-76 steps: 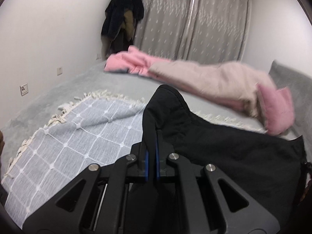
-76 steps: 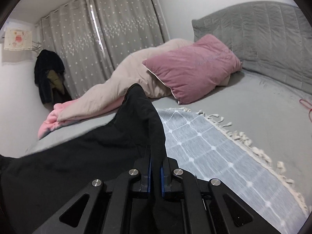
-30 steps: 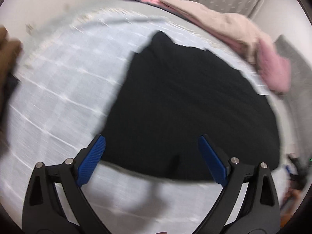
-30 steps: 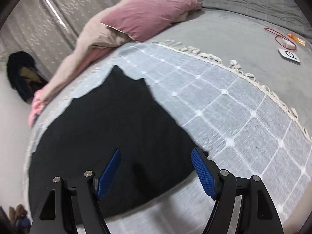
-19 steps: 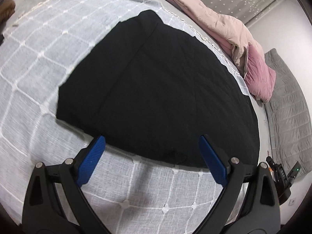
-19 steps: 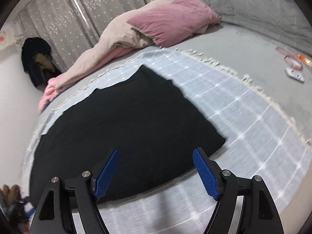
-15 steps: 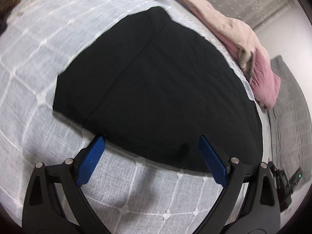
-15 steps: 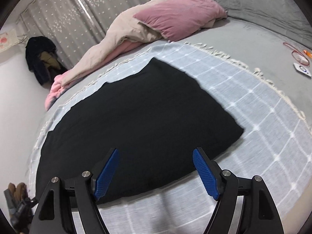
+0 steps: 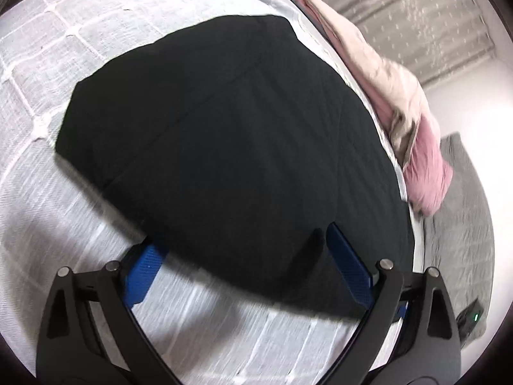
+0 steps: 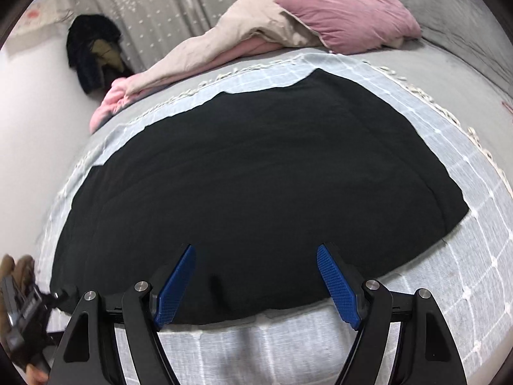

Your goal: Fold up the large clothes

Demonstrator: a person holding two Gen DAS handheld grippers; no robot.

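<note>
A large black garment (image 9: 231,134) lies spread flat on a pale checked throw (image 9: 54,211) on the bed. My left gripper (image 9: 247,247) is open and low over the garment's near edge. That edge runs between the blue pads (image 9: 349,272) and covers the tip of the left one. In the right wrist view the same garment (image 10: 256,166) fills the middle. My right gripper (image 10: 256,250) stands open over its near hem, with a small wrinkle of cloth between the fingers (image 10: 176,285). Neither gripper presses on the cloth.
A beige and pink duvet (image 10: 243,32) and a pink pillow (image 10: 349,16) lie along the far side of the bed. Dark coats (image 10: 93,51) hang by the curtains. The throw's fringe (image 10: 413,93) runs at the right. A black device (image 10: 19,304) shows at the lower left.
Both grippers let go of the lifted garment, which now lies flat. Since then the left gripper sank onto the near edge and the right slid left along the hem; both views rolled.
</note>
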